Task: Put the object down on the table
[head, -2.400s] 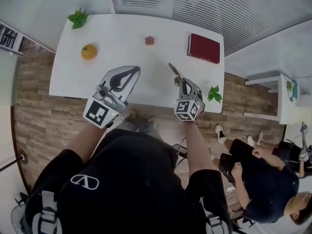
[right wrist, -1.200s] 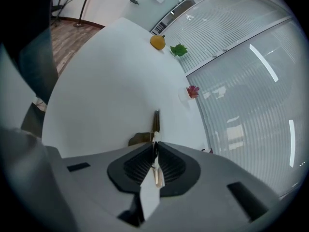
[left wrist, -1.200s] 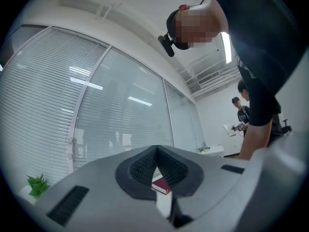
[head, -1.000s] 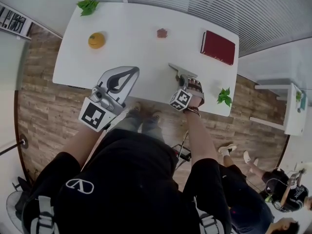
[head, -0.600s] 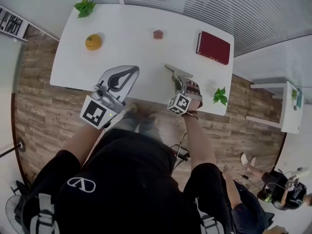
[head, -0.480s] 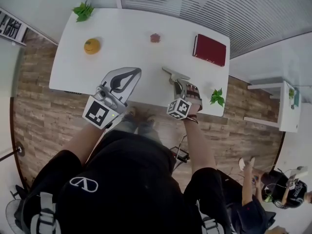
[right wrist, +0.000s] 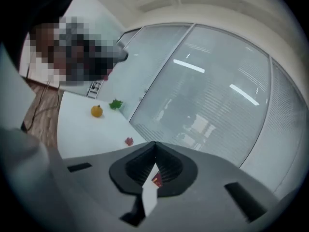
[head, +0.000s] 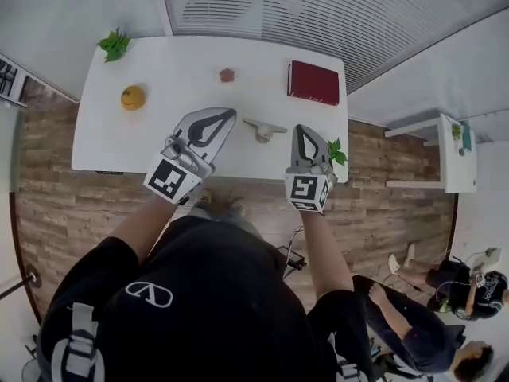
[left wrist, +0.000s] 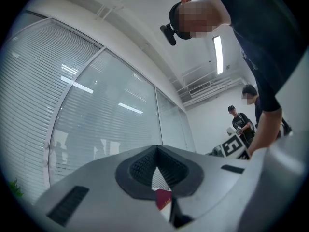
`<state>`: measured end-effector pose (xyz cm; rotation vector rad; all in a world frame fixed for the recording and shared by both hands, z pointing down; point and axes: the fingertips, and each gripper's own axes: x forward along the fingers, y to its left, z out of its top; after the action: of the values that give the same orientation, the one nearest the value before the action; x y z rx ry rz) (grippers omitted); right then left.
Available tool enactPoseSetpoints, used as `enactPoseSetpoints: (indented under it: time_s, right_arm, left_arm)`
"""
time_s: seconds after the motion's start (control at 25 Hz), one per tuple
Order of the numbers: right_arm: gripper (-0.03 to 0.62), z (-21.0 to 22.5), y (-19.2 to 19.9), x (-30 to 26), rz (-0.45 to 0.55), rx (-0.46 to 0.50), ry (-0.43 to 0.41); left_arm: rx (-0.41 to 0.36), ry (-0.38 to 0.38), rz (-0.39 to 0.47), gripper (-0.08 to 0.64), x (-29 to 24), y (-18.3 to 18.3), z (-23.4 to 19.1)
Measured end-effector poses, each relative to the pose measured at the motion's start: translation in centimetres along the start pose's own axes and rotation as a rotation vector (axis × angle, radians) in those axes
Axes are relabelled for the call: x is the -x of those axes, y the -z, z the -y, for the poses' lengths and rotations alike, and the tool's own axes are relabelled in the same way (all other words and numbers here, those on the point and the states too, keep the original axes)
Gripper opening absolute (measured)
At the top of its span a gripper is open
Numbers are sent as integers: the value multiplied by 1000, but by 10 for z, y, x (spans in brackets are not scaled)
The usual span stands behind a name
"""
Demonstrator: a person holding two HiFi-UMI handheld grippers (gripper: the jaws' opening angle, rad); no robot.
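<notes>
White table (head: pixel 159 70) now holds the object (head: pixel 264 127), freed from the right gripper (head: pixel 305 134), which has drawn back, jaws together and empty, as on the left gripper (head: pixel 228 114); placing looks done.

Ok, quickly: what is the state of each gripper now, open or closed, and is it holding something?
Left gripper: closed, holding nothing.
Right gripper: fingers closing shut, holding nothing; the grey object lies on the table.
</notes>
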<state>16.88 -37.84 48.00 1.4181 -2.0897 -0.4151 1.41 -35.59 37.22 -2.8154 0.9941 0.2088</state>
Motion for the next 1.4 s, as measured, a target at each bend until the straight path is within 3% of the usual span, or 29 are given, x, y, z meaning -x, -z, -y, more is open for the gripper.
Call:
enactPoseSetpoints:
  time_s: [0.2, 0.6, 0.72, 1.04, 1.4]
  right_arm:
    - [6, 41, -39, 47, 138, -251, 40]
    - [6, 77, -65, 108, 266, -404, 140]
    - [6, 79, -69, 119, 304, -411, 163]
    - [6, 82, -77, 139, 381, -466, 199]
    - [5, 79, -79, 136, 377, -432, 197]
  left_arm:
    - [-4, 24, 29, 5, -12, -14, 5]
    - [-19, 22, 81, 5, -23, -40, 4]
    - [-22, 15, 128, 5, -26, -53, 6]
    - [-17, 36, 127, 5, -26, -57, 12]
    - [-2, 42, 121, 5, -29, -50, 15]
